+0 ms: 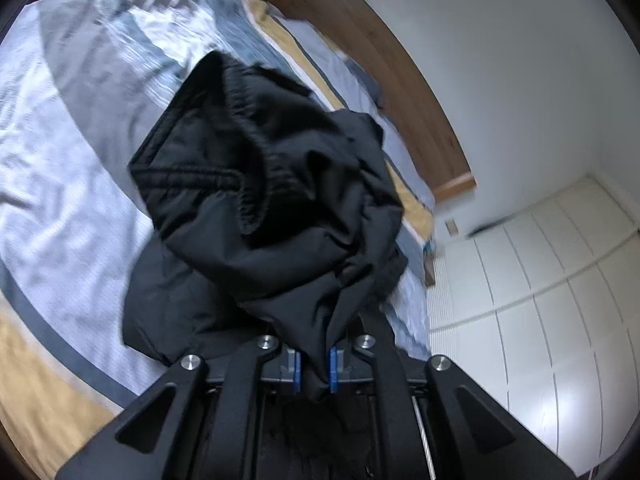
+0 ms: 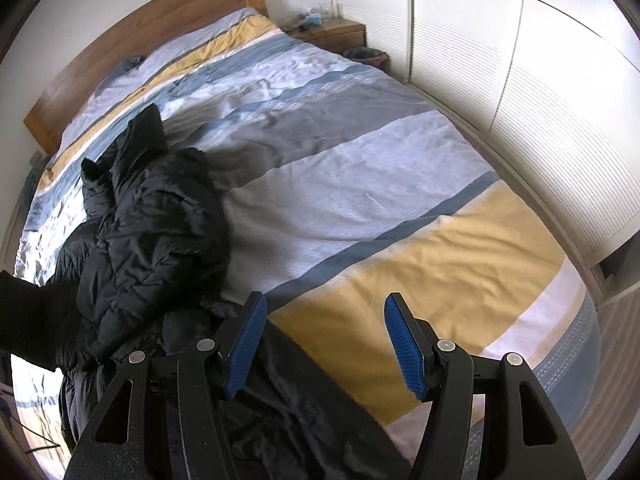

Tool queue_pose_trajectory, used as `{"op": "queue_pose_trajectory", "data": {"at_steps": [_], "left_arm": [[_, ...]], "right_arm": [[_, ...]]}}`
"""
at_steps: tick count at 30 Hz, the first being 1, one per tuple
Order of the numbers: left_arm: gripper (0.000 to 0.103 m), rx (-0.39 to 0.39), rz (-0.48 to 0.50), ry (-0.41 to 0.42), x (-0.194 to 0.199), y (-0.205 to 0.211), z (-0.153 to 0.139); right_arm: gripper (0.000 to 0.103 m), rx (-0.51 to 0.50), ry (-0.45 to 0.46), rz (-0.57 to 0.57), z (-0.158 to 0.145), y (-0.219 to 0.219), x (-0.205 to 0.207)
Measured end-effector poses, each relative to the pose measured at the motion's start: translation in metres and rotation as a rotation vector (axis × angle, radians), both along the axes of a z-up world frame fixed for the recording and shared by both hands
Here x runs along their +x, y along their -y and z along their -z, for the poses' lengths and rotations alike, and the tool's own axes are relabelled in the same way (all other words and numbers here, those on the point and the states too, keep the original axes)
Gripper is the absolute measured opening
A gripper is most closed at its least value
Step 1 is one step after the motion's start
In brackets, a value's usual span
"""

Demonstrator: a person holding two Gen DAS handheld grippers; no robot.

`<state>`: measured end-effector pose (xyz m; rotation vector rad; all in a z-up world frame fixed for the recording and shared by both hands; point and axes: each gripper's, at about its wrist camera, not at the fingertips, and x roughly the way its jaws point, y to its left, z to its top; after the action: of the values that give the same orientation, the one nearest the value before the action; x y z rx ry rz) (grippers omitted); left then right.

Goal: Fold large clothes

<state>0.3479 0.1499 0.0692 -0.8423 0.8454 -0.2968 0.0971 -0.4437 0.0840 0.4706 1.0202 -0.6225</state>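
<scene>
here, left tongs [image 1: 314, 366] clamping black jacket [image 1: 264, 200], right tongs [image 2: 326, 344] agape

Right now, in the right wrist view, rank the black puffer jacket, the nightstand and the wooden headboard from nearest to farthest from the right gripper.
From the open right gripper:
1. black puffer jacket, heaped at left on the bed.
2. wooden headboard, along the bed's far end, upper left.
3. nightstand, top centre; too close to the headboard to rank firmly.

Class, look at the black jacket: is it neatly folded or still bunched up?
Bunched up. The black jacket lies crumpled on the striped duvet, and the left tongs pinch a gathered fold of it.
</scene>
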Motion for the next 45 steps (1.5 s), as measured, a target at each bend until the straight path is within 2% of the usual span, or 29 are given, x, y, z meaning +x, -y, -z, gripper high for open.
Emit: {"op": "queue_pose_trajectory", "data": {"at_steps": [12,16,24,34,36,37,39,40,41,45], "left_arm": [[0.008,0.070,0.222,-0.011,-0.002,0.151,0.007],[0.008,0.124,0.309,-0.018,-0.005,0.202,0.011],[0.008,0.192,0.414,-0.058,-0.016,0.274,0.036],[0.010,0.230,0.451,-0.147,-0.012,0.308,0.076],[0.020,0.200,0.446,-0.155,0.004,0.290,0.081],[0.024,0.186,0.446,-0.155,0.003,0.290,0.081],[0.040,0.170,0.456,-0.149,-0.007,0.293,0.077],[0.043,0.165,0.467,-0.146,-0.010,0.296,0.075],[0.046,0.164,0.481,-0.142,-0.013,0.298,0.073],[0.046,0.145,0.545,-0.129,-0.019,0.290,0.065]], "right_arm": [[0.061,0.041,-0.003,0.052,0.014,0.019,-0.029],[0.061,0.049,-0.011,0.077,0.019,0.026,-0.040],[0.061,0.076,-0.029,0.111,0.032,0.033,-0.055],[0.061,0.086,-0.045,0.119,0.042,0.030,-0.061],[0.060,0.085,-0.049,0.112,0.043,0.027,-0.061],[0.060,0.085,-0.051,0.107,0.043,0.026,-0.060],[0.060,0.085,-0.053,0.098,0.044,0.022,-0.057],[0.060,0.085,-0.053,0.095,0.044,0.020,-0.055],[0.061,0.085,-0.052,0.093,0.044,0.018,-0.054],[0.061,0.088,-0.051,0.068,0.045,0.007,-0.042]]}}
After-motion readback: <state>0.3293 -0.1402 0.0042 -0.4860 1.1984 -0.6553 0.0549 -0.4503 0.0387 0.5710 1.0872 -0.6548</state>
